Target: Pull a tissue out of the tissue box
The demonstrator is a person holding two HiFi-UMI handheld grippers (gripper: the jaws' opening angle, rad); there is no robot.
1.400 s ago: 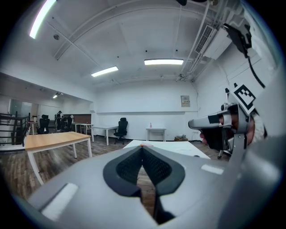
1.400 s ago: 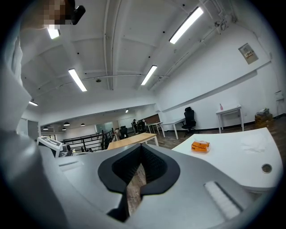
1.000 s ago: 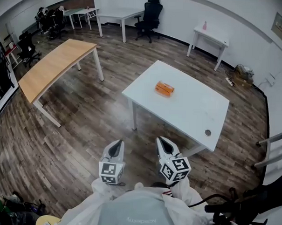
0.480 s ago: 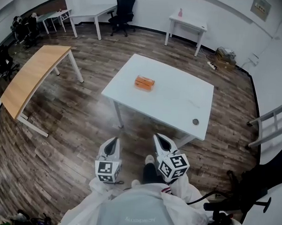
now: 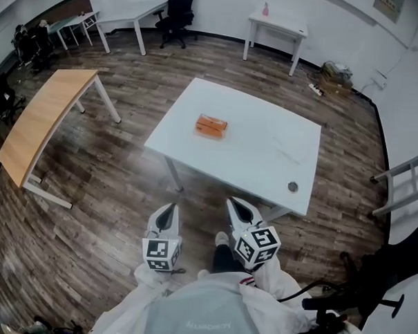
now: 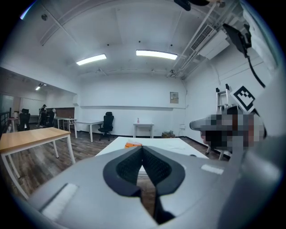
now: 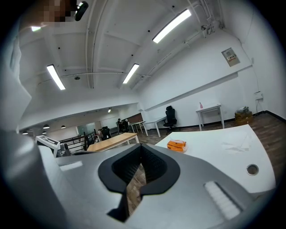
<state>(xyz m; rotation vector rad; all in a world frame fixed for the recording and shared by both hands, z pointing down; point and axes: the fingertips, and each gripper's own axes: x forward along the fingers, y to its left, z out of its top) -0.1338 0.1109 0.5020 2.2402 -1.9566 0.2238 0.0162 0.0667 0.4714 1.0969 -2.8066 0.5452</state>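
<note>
tissue box: small orange rectangular cardboard tissue box (image 5: pixel 211 126), lying on the far-left part of the white rectangular surface (image 5: pixel 265 158), well apart from both grippers.
left gripper (image 5: pixel 168 211): jaws together, nothing between them; held low by the person's body, short of the surface.
right gripper (image 5: pixel 236 207): jaws together too, empty, just beside the left one.
step in hand: the approach, I judge; box not yet touched.
doing it well: get up to the near edge first. Part one gripper's jaws before reaching. Pinch only the tissue at the top slot. Steady the light box with the other gripper, or it may lift along.
unclear: whether a tissue stands out of the box; too small to tell.
</note>
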